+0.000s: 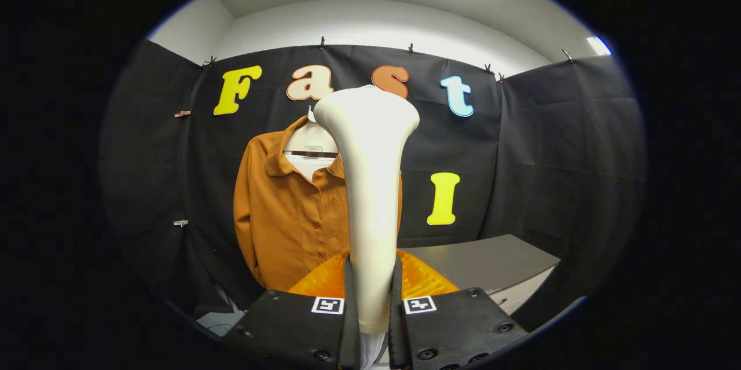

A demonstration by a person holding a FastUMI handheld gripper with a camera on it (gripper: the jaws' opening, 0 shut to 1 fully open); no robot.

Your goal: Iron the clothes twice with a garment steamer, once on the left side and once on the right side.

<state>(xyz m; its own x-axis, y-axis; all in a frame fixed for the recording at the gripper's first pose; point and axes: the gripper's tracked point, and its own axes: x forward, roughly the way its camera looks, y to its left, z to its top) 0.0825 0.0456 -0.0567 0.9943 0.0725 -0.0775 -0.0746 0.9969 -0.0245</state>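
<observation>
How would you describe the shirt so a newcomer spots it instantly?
Start at the booth's black cloth wall. Against it, beyond the cream garment steamer clamped between the tool's fingers, hangs an orange-brown button-up shirt on a white hanger. It is the one garment there, collared, with a button row down its front.

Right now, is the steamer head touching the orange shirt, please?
No, the steamer, clamped between the gripper fingers, is held upright apart from the shirt hanging beyond it.
</observation>
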